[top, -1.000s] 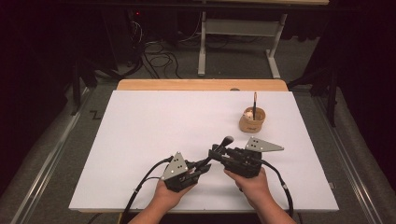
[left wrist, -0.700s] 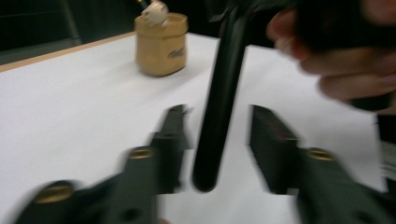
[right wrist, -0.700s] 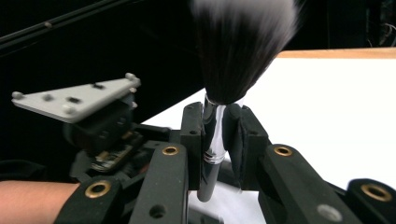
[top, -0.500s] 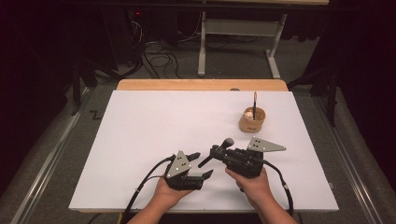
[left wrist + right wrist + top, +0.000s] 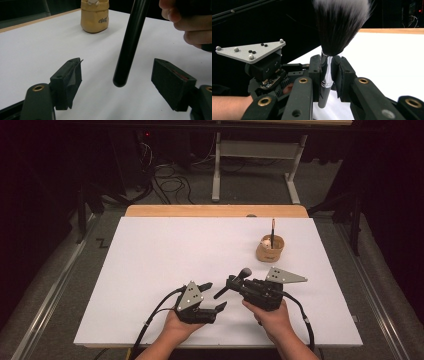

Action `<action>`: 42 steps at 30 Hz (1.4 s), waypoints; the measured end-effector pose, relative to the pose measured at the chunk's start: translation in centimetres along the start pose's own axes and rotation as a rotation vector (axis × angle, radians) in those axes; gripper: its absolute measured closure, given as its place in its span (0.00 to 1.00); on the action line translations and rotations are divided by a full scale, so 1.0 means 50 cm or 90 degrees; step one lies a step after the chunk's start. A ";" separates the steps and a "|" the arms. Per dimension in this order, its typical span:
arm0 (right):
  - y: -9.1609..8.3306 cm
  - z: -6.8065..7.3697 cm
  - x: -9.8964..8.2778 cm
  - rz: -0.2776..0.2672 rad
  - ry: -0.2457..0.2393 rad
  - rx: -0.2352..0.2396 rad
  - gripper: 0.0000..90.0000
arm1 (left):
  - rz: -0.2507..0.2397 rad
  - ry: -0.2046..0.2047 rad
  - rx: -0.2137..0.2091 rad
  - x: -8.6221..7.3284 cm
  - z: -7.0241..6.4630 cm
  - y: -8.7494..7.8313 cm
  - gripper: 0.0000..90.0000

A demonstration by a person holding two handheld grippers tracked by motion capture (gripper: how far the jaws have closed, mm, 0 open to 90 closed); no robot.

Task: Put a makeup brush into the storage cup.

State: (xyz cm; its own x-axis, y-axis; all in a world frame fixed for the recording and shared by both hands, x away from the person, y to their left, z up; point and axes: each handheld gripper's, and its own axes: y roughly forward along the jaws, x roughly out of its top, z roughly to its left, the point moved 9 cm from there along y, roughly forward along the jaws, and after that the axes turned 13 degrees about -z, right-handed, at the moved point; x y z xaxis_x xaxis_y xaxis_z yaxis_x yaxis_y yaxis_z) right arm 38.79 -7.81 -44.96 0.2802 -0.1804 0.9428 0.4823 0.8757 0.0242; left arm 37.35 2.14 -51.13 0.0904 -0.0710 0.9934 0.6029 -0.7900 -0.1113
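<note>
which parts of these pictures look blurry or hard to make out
Right gripper view: the brush bristles are soft, too close to the lens. Left gripper view: the hand at top right is blurred. High view: the surroundings beyond the table are dark.

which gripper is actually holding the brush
The right gripper: its jaws are shut on the brush at the metal ferrule. The left gripper is open, its jaws apart either side of the handle, not touching.

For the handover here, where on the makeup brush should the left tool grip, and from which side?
Probably the bare black handle of the makeup brush, near its rounded free end. The right tool is already clamped on the silver ferrule under the bristles, so only the handle is free. In the left gripper view it hangs between the left tool's open jaws, so closing from both sides across it should work.
</note>
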 end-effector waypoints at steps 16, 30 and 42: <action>-0.015 -0.007 0.001 -0.001 -0.017 -0.014 0.87 | -0.006 -0.002 0.026 -0.002 0.020 -0.014 0.15; -0.025 -0.014 0.003 -0.004 -0.024 -0.023 0.87 | -0.027 -0.023 0.038 0.007 0.037 -0.029 0.11; -0.050 -0.032 0.018 -0.018 -0.037 -0.042 0.87 | -0.025 -0.004 0.055 0.012 0.056 -0.044 0.11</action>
State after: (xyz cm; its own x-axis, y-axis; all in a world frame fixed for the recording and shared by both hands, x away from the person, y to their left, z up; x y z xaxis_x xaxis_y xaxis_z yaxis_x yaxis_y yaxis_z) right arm 39.20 -10.88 -44.69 0.2174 -0.1766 0.9600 0.5441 0.8385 0.0311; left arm 38.28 5.53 -50.36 0.0710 -0.0373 0.9968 0.6716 -0.7371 -0.0754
